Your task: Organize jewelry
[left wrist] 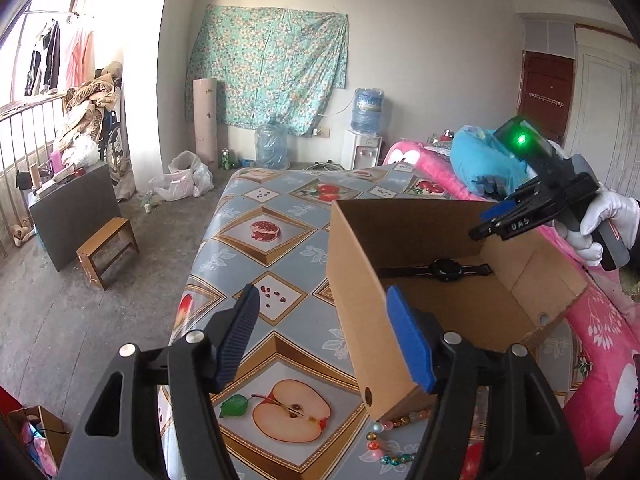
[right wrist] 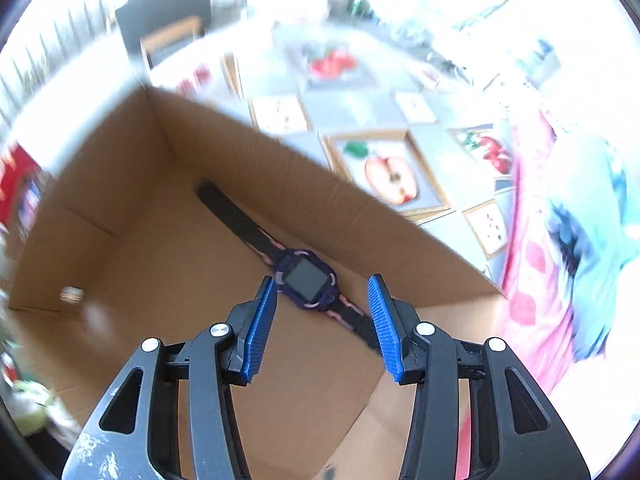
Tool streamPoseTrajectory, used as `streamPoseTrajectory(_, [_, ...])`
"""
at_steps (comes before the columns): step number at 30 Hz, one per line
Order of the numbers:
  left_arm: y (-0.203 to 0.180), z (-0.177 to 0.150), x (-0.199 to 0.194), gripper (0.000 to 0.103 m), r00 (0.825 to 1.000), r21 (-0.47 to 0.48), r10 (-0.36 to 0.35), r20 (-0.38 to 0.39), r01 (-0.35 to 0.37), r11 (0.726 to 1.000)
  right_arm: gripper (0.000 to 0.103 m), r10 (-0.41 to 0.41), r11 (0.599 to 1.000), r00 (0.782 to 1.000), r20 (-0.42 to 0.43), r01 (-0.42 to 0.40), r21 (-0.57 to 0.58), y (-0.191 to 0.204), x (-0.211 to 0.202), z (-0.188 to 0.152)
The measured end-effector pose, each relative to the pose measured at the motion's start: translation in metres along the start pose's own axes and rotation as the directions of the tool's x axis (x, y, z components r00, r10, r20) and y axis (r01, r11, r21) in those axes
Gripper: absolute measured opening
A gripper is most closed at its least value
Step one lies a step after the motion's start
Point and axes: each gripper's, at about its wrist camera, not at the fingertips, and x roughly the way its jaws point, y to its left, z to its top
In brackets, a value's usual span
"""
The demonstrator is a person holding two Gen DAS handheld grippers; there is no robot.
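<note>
An open cardboard box (left wrist: 360, 280) stands on the fruit-patterned table. A dark watch (left wrist: 442, 269) lies flat on its floor; in the right wrist view it shows as a purple-cased watch (right wrist: 306, 280) with a black strap. My right gripper (right wrist: 322, 300) is open and empty, hovering above the watch inside the box (right wrist: 140, 208); it also shows in the left wrist view (left wrist: 490, 224) over the box's far rim. My left gripper (left wrist: 324, 312) is open and empty, near the box's left wall. A colourful bead bracelet (left wrist: 384, 444) lies on the table by the box's near corner.
The table cover (left wrist: 264, 232) has fruit pictures. Pink bedding (left wrist: 608, 340) and a blue pillow (left wrist: 480, 160) lie to the right. A small wooden stool (left wrist: 108, 250), plastic bags and water bottles stand on the floor at left and behind.
</note>
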Motion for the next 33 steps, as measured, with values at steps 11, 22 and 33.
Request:
streamPoseTrajectory(11, [-0.039,-0.042,-0.036,0.073,0.998,0.048,-0.016,-0.054,0.018,0.999,0.072,0.074,0.946,0.887,0.456,-0.207,0.248,0.012,-0.134,-0.146])
streamPoseTrajectory(22, [-0.067,-0.095,-0.009,0.074,0.973,0.098,0.092,-0.213,-0.072,0.993,0.080,0.142,0.811,0.932,0.333,-0.303,0.500,0.070,-0.052,-0.242])
streamPoseTrajectory(33, [-0.068,-0.103,0.035,0.075,0.944,0.130,0.190,-0.271,-0.159,0.979,0.080,0.148,0.827,0.949,0.277,-0.272,0.492,0.115,-0.031,-0.244])
